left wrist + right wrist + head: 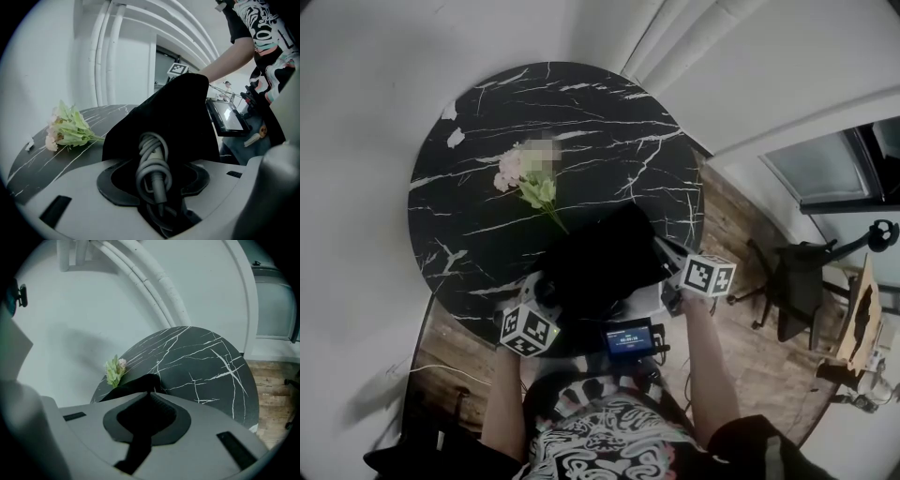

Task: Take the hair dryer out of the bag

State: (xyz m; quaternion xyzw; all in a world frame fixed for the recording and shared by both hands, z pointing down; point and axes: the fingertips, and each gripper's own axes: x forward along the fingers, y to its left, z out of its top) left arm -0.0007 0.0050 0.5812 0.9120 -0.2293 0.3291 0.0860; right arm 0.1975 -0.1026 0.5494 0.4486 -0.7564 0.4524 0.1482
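Cord gripped, hair dryer body not out of the bag yet.
Round marble counter [581, 112] has wide bare room beyond; black bag [600, 258] sits at its near rim. Right gripper [147, 416] has fingers pressed together on bag fabric. Left gripper [152, 173] has fingers pinching the grey coiled cord [151, 154] at the bag mouth. Dryer body unseen, likely inside. Flower sprig [530, 178] lies just behind the bag.

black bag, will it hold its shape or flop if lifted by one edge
Probably floppy: the black bag peaks like cloth where the right claw pinches it. Likely to sag under weight: the left claw holds a coiled grey cord, apparently coming from inside.
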